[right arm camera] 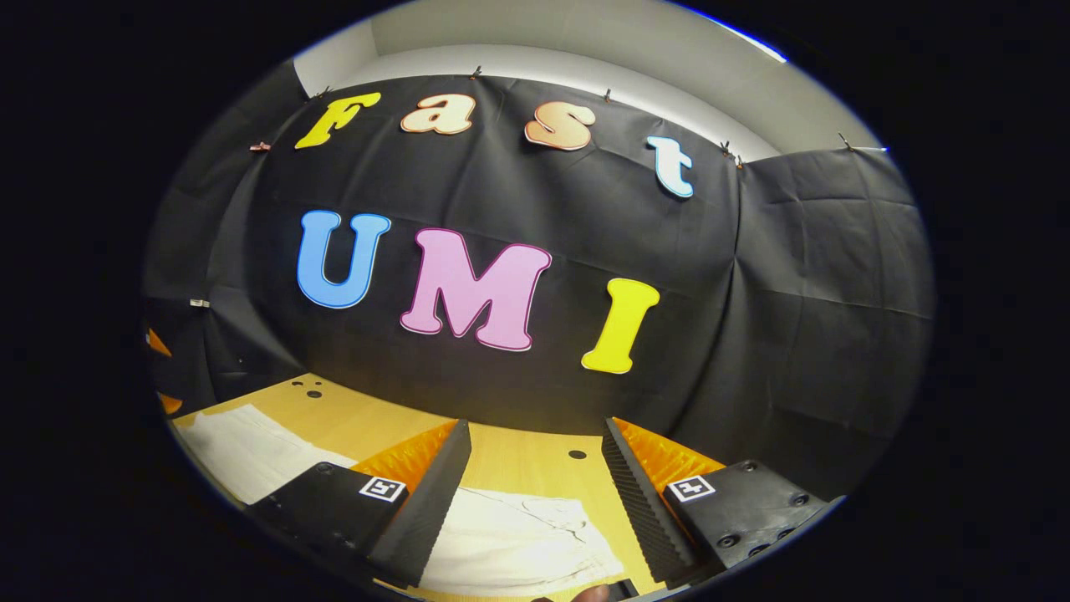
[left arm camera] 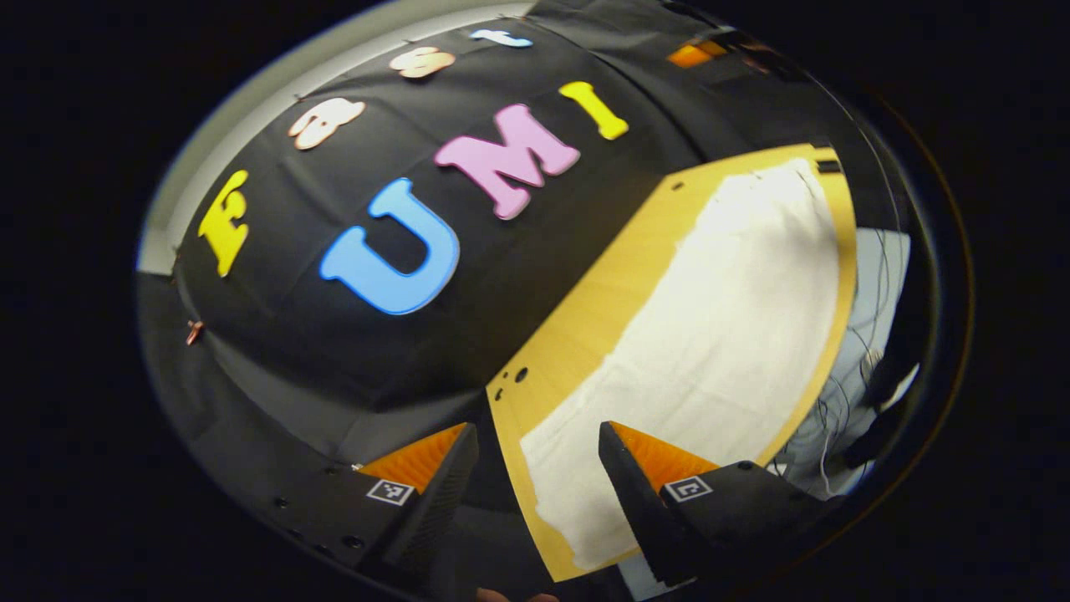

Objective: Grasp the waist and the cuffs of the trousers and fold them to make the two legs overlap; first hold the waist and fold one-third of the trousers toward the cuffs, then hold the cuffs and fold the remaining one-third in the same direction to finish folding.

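Note:
White trousers point(left arm camera: 719, 334) lie flat along a wooden table point(left arm camera: 585, 318) in the left gripper view, stretching away from the camera. My left gripper point(left arm camera: 535, 451) hangs open above the table's near end, with nothing between its fingers. In the right gripper view the same white trousers point(right arm camera: 518, 535) lie below the fingers, a seamed end showing between them and more cloth at the far left. My right gripper point(right arm camera: 535, 468) is open above that end, holding nothing.
The black cloth wall point(right arm camera: 518, 251) stands close behind the table's far edge. Small holes point(right arm camera: 311, 388) dot the tabletop point(right arm camera: 535, 460). Past the table's right side in the left gripper view lie loose cables point(left arm camera: 836, 418) on a pale floor.

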